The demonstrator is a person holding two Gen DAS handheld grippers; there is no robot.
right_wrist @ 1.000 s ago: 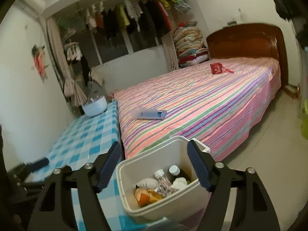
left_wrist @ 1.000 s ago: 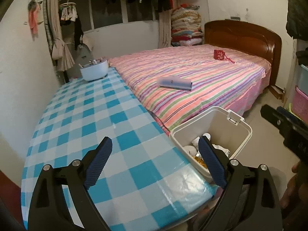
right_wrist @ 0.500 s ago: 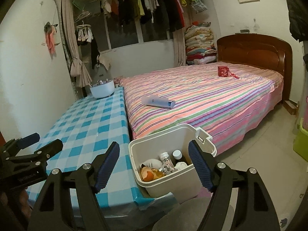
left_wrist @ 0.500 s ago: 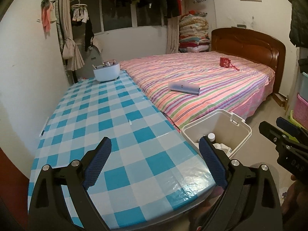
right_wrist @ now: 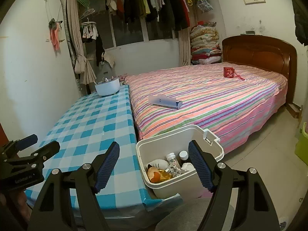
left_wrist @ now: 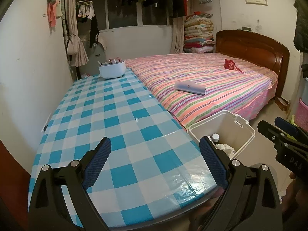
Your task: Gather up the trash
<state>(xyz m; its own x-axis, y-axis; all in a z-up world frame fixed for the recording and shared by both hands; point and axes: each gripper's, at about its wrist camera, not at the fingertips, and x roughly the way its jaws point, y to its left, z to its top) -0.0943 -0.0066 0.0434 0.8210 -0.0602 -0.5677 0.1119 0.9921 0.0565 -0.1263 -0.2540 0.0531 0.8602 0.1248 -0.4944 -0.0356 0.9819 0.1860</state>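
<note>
A white open trash bin (right_wrist: 215,150) stands on the floor between the table corner and the bed; it also shows in the left wrist view (left_wrist: 246,132). It holds an orange peel (right_wrist: 154,175), small white-capped bottles (right_wrist: 183,155), crumpled tissue and wrappers. My left gripper (left_wrist: 155,158) is open and empty above the near end of the blue checked table (left_wrist: 115,115). My right gripper (right_wrist: 154,165) is open and empty, held above and in front of the bin. Each gripper shows at the edge of the other's view.
A white bowl (left_wrist: 112,69) with small items stands at the table's far end. The striped bed (right_wrist: 211,100) holds a pale flat box (right_wrist: 165,101) and a red pouch (right_wrist: 229,72). Plastic baskets (left_wrist: 302,113) stand at the right wall.
Both grippers have pulled back and risen, so the table and bin look smaller and farther. The jaws stay open and empty.
</note>
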